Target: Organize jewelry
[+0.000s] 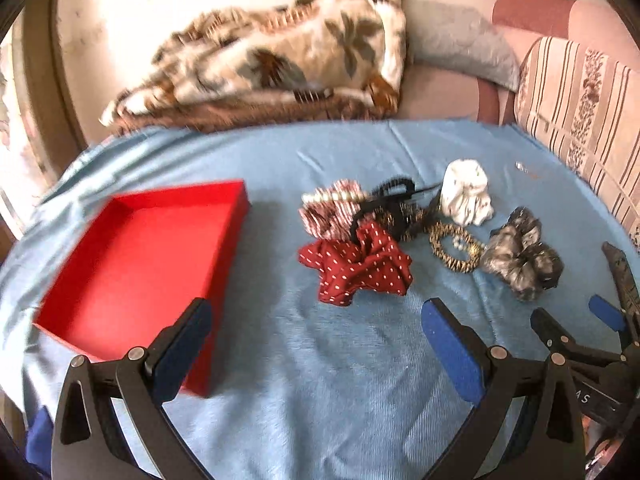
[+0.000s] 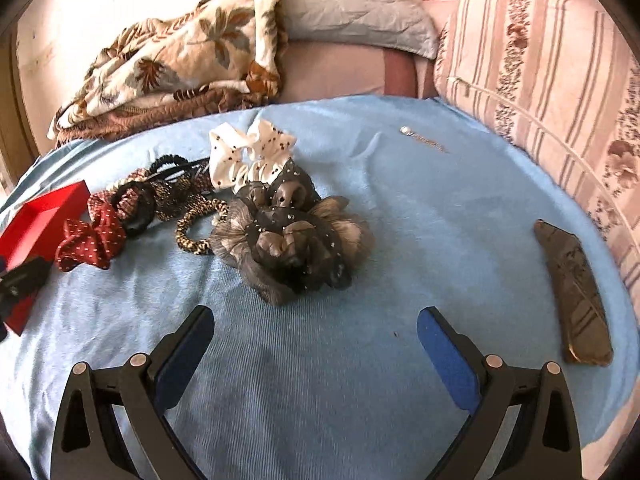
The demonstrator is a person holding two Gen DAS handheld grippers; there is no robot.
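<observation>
Barely begun: red box (image 1: 132, 264) ahead-left of left gripper (image 1: 316, 344) bare; scrunchie pile (image 1: 384, 232) unsorted ahead; both grippers spread wide, right gripper (image 2: 314, 344) holding nothing.

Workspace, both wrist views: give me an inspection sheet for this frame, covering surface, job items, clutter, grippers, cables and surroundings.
Surface: blue cloth, slightly wrinkled.
Job's things: red box, open and holding nothing; beside it a pile with red dotted scrunchie, striped scrunchie, black hair tie, leopard-print band, white scrunchie and grey tulle scrunchie; a small shiny piece lies apart, too small to identify.
Clutter: dark flat oblong object near the cloth's right edge.
Grippers: left gripper open, holding nothing; right gripper open, holding nothing.
Cables: nothing seen.
Surroundings: floral blanket, grey pillow, striped cushion.
</observation>
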